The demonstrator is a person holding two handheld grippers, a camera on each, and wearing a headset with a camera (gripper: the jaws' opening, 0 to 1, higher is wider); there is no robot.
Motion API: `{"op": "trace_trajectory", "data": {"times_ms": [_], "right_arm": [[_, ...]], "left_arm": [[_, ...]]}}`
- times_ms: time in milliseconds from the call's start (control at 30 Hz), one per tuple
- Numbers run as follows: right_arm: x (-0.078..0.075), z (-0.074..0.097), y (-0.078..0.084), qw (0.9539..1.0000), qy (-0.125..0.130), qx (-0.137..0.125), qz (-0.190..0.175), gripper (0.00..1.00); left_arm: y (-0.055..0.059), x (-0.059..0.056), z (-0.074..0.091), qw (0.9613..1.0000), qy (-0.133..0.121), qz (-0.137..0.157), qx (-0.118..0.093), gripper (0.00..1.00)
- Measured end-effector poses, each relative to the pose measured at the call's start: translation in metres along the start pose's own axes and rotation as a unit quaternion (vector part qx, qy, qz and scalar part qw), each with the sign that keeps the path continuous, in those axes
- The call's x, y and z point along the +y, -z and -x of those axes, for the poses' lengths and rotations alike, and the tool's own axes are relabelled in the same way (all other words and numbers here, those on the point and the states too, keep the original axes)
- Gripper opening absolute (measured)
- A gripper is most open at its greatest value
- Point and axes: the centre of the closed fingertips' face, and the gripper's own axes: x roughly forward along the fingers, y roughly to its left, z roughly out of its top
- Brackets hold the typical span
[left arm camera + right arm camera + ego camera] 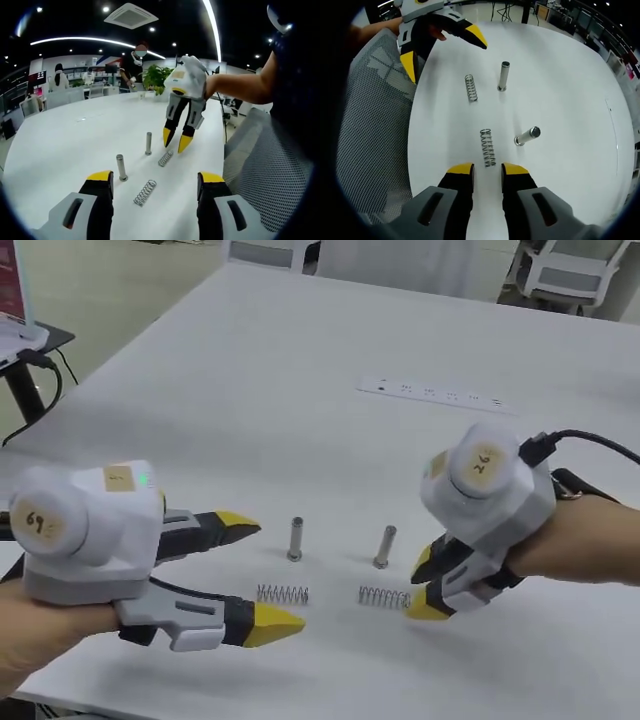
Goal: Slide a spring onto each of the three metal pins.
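Note:
Two upright metal pins (296, 538) (385, 546) stand on the white table, both bare. One spring (282, 594) lies flat in front of the left pin, another spring (384, 597) in front of the right pin. My left gripper (262, 575) is wide open, level with the left spring (145, 192), which lies just ahead of its jaws. My right gripper (422, 588) is open by a narrow gap. Its tips (488, 169) sit right at the near end of the right spring (488, 146) and hold nothing. The pins (527, 135) (504, 76) stand beyond it.
A white power strip (435, 393) lies farther back on the table (250, 390). Chairs (565, 275) stand at the far side. The table's near edge runs just under both grippers, with a mesh chair (375, 125) below it.

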Motion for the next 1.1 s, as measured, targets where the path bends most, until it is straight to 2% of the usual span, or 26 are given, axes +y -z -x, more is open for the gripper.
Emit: {"op": "trace_trajectory", "data": {"times_ms": [367, 800, 1100], "right_arm": [[-0.002, -0.012, 0.000, 0.9998, -0.005, 0.010, 0.014, 0.16], [-0.002, -0.016, 0.003, 0.9994, -0.001, 0.020, 0.028, 0.10], [-0.003, -0.013, 0.000, 0.9995, 0.003, 0.013, 0.028, 0.08]], "left_arm": [[0.001, 0.000, 0.000, 1.0000, 0.003, 0.001, 0.002, 0.62], [0.002, -0.002, -0.001, 1.0000, 0.005, 0.001, 0.003, 0.60], [0.002, -0.004, -0.002, 0.9999, 0.011, -0.002, 0.005, 0.59]]}}
